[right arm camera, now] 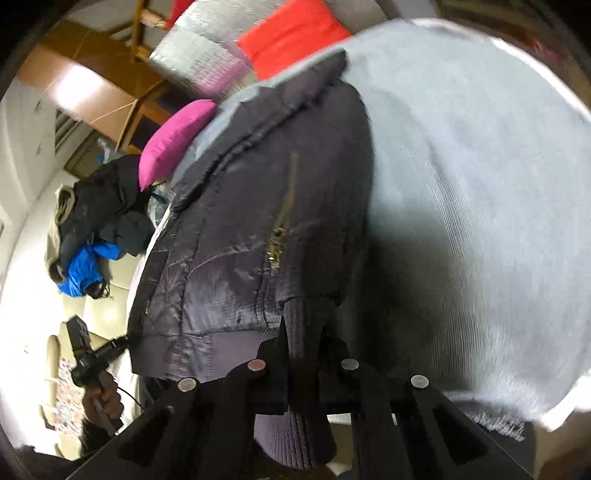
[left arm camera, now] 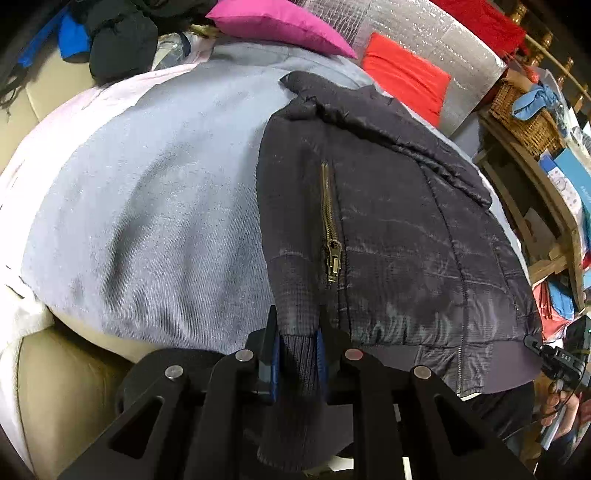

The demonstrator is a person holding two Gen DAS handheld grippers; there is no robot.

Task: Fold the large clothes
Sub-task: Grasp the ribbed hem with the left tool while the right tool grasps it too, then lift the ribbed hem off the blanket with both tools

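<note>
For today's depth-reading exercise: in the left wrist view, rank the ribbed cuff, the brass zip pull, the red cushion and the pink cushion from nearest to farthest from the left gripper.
1. Ribbed cuff: clamped in the jaws of the left gripper.
2. Brass zip pull: just beyond, on the dark jacket.
3. Red cushion: far right, behind the jacket.
4. Pink cushion: top centre, farthest, though close to the red one.

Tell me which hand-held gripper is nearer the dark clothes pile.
Left. The left hand-held gripper holds the jacket edge toward the dark clothes pile; the right hand-held gripper is across the jacket.
</note>
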